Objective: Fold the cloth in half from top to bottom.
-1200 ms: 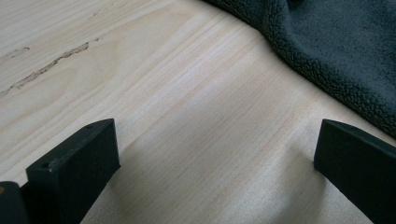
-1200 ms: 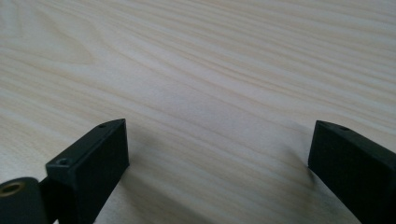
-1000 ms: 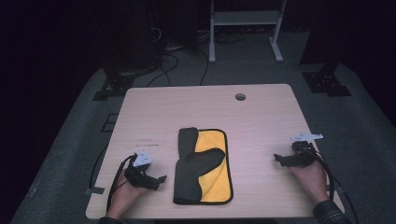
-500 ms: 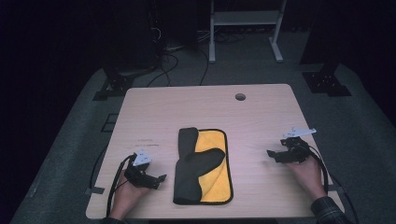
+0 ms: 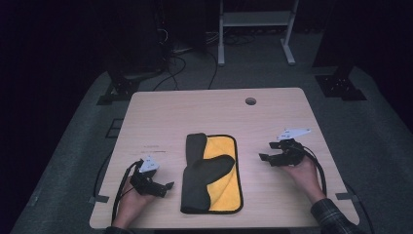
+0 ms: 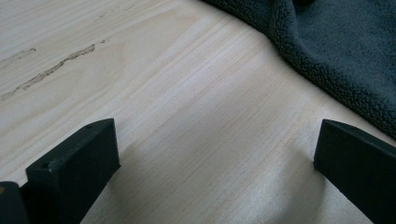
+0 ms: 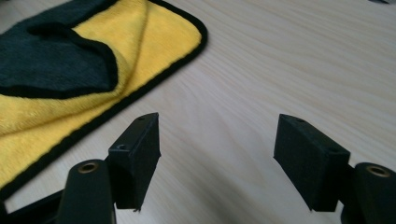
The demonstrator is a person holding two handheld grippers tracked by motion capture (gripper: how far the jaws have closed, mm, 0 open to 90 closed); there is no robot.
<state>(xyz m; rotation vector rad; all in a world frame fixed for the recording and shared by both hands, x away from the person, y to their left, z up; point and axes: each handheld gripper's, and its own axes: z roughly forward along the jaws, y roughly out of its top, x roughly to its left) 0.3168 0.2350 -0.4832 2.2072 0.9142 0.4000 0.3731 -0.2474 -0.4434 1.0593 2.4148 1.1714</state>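
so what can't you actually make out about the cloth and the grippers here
- Cloth, high view: the folded dark flap covers part of its yellow side.
- Cloth, left gripper view: cut off by the top and right edges.
- Left gripper, high view: jaws too small and dark to judge their gap.
- Table: near edge cut off by the frame.

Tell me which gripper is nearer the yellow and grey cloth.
Left. The left gripper sits just beside the cloth, apart from it; the right gripper hovers slightly farther off.

A pale wooden table (image 5: 170,117) stands on grey carpet (image 5: 389,126); beyond, cables (image 5: 180,63) and a white frame (image 5: 253,19) in darkness.
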